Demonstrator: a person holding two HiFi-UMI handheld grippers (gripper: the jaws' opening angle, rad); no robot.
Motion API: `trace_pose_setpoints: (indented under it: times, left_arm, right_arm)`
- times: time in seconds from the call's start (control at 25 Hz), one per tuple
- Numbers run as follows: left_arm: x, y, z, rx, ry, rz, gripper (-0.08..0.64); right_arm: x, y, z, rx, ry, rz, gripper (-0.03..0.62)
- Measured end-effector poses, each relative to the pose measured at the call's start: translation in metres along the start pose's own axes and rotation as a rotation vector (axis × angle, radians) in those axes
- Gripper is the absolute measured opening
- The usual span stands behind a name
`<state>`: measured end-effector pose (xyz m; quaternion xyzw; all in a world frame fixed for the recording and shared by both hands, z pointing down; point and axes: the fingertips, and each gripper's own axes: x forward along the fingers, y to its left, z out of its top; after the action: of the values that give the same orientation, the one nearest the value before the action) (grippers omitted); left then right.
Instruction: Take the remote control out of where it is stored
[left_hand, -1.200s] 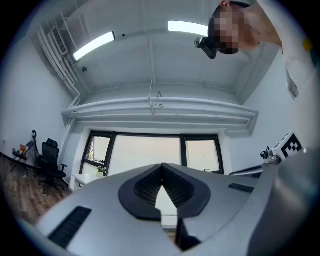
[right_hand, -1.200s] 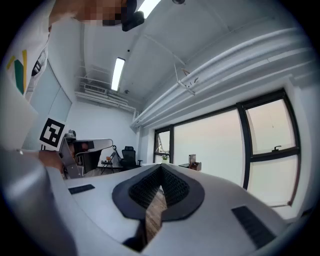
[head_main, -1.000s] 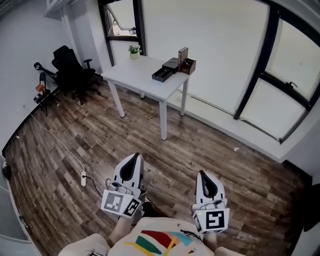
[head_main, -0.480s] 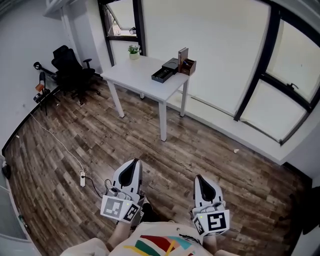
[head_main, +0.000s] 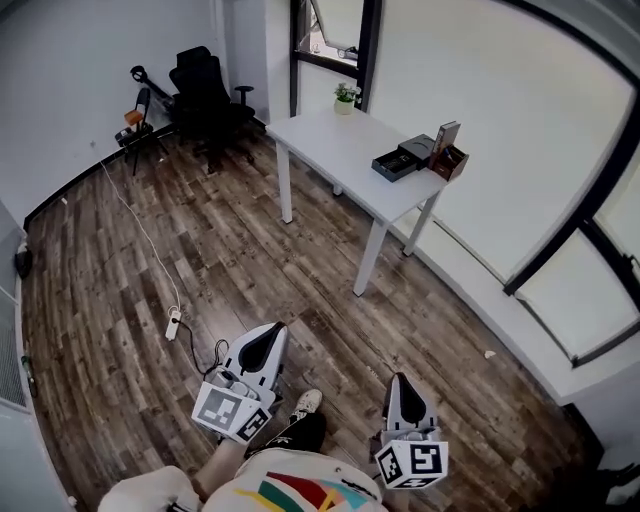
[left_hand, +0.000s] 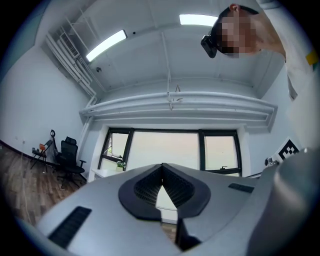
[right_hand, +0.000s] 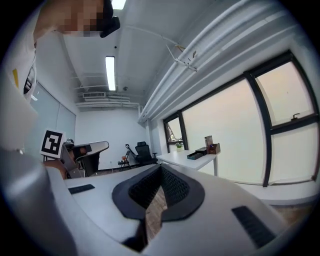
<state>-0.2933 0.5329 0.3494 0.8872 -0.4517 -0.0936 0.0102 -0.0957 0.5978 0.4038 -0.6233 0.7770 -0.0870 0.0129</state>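
A white table (head_main: 330, 150) stands across the room by the window. On its far end lie a dark tray (head_main: 395, 166), a black box (head_main: 418, 152) and a brown organiser (head_main: 449, 160); no remote control can be made out at this distance. My left gripper (head_main: 262, 337) is held low near my body, jaws shut and empty. My right gripper (head_main: 399, 385) is also shut and empty. The table (right_hand: 187, 159) shows far off in the right gripper view, and the left gripper (right_hand: 92, 148) appears there too.
A black office chair (head_main: 205, 95) and a stand with gear (head_main: 138, 105) are in the far left corner. A cable with a power strip (head_main: 172, 323) trails over the wooden floor. A small potted plant (head_main: 345, 96) sits on the table's back end. Large windows line the right wall.
The head view has swung so the table now sits further right and the chair nearer the centre. Both grippers stay low by my body, jaws unchanged.
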Motion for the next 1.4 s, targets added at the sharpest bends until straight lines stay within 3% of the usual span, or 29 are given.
trace_pose_setpoints:
  times: [0.12,0.28,0.44,0.64,0.72,0.88,1.08,1.28,1.4]
  left_arm:
    - [0.025,0.033,0.001,0.011,-0.017,0.034,0.008]
    - [0.062,0.078,0.009,0.019,-0.066,0.048,0.008]
    - [0.092,0.109,0.012,0.04,-0.063,0.069,0.008]
    - [0.124,0.143,0.013,-0.02,-0.047,0.033,0.008]
    - [0.132,0.156,0.013,-0.008,-0.026,0.052,0.008]
    - [0.147,0.176,0.02,-0.012,-0.065,0.12,0.008]
    - [0.201,0.179,0.021,0.026,-0.049,0.091,0.008]
    - [0.246,0.177,0.004,0.193,0.026,0.106,0.008]
    - [0.279,0.179,0.002,0.211,0.018,0.103,0.008]
  right_arm:
    - [0.046,-0.001,0.011,0.0,0.0,0.038,0.0]
    - [0.107,0.01,0.051,-0.13,-0.037,0.085,0.0]
    - [0.163,0.017,0.08,-0.216,-0.044,0.11,0.0]
    - [0.218,0.024,0.075,-0.19,-0.018,0.105,0.0]
    - [0.232,0.025,0.064,-0.171,0.023,0.116,0.0]
    - [0.258,0.015,0.054,-0.176,0.056,0.15,0.0]
    - [0.32,-0.018,0.064,-0.19,0.045,0.208,0.0]
    - [0.371,-0.051,0.069,-0.201,0.002,0.227,0.0]
    - [0.403,-0.064,0.08,-0.259,-0.004,0.261,0.0]
